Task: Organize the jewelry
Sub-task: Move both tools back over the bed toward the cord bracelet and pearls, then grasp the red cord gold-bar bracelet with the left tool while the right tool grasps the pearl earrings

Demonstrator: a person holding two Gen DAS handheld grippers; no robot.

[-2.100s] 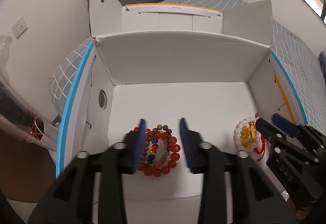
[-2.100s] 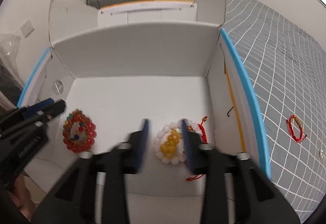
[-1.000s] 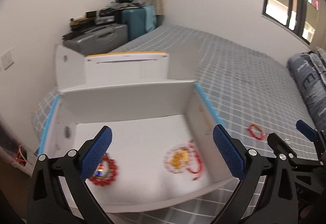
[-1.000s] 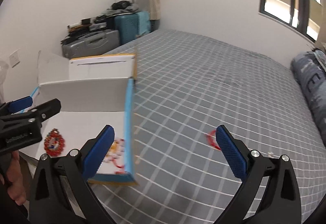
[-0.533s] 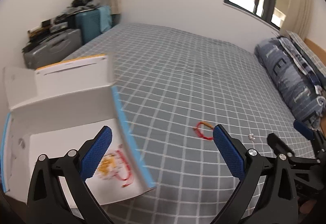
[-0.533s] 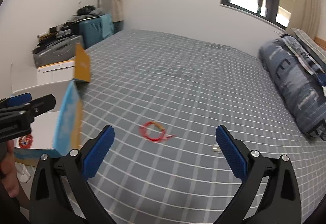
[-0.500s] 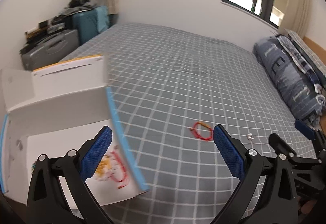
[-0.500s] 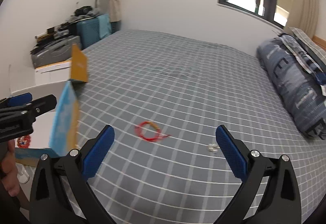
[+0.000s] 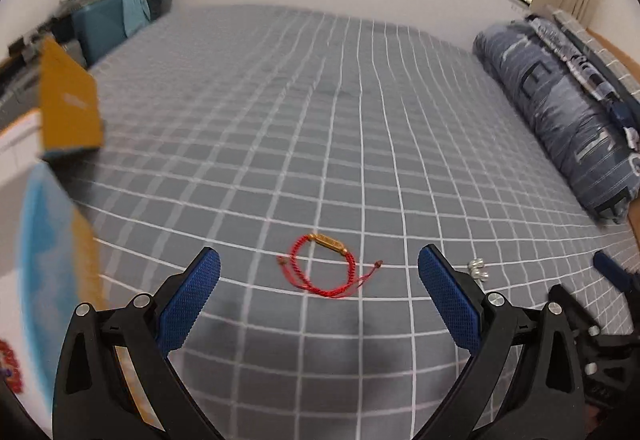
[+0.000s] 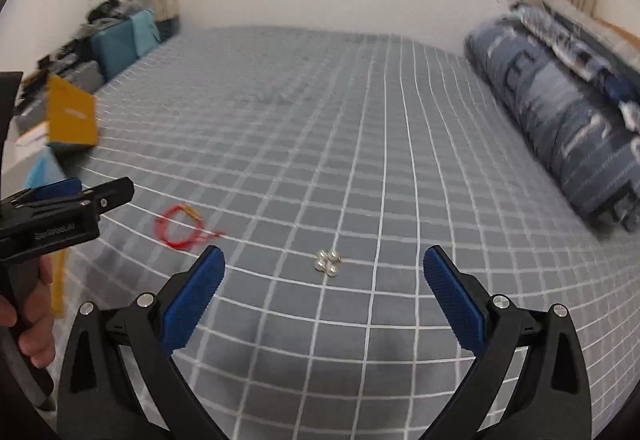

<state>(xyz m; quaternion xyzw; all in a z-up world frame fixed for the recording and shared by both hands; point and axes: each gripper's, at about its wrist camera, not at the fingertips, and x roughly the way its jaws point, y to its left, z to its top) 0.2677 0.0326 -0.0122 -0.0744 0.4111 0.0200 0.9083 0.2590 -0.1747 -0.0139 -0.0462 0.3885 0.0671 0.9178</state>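
Red cord bracelet (image 9: 323, 266) is lying flat on the checked bedspread (image 9: 320, 120), centred ahead of the left gripper (image 9: 319, 294); both grippers' jaws are gaping wide, empty. Looking light and limp, so I'm favouring a pinch at the stiff gold bar (image 9: 327, 241).

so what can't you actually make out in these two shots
- Silver bits: too small in both views to tell earrings from beads.
- Box: blurred and cut off by the left wrist view's left edge; contents mostly hidden.
- Red bracelet: the gold bar's markings are too small to read.
- Bedding roll: motion-blurred, right wrist view.
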